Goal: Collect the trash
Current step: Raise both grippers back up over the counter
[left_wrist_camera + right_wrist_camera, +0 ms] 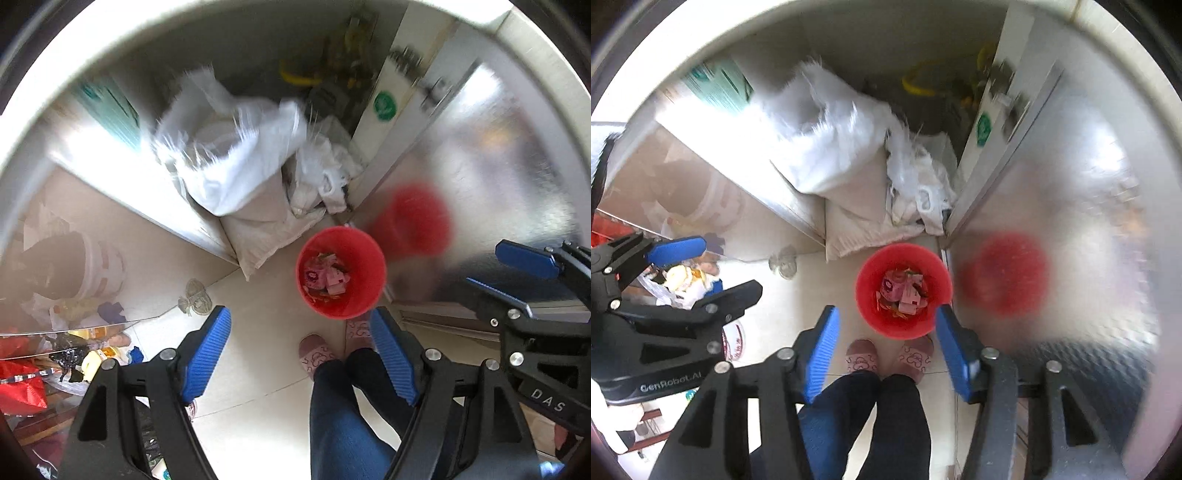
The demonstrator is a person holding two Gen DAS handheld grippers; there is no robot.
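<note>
Both tongs point down at the floor with nothing between their blue pads: the left gripper (300,354) is spread wide and empty, and the right gripper (887,350) stands released too, a bit narrower. Under them a red bin (903,290) stands on the pale tiles, just before the person's pink slippers (862,356) and beside a shiny metal door (1071,206). Pink and orange trash (903,291) lies inside the bin, and white sacks (834,147) are heaped behind it.

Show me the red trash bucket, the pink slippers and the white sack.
red trash bucket (925,325), right wrist view, near rim.
pink slippers (862,356), right wrist view, toe of one slipper.
white sack (236,162), left wrist view, its side.
</note>
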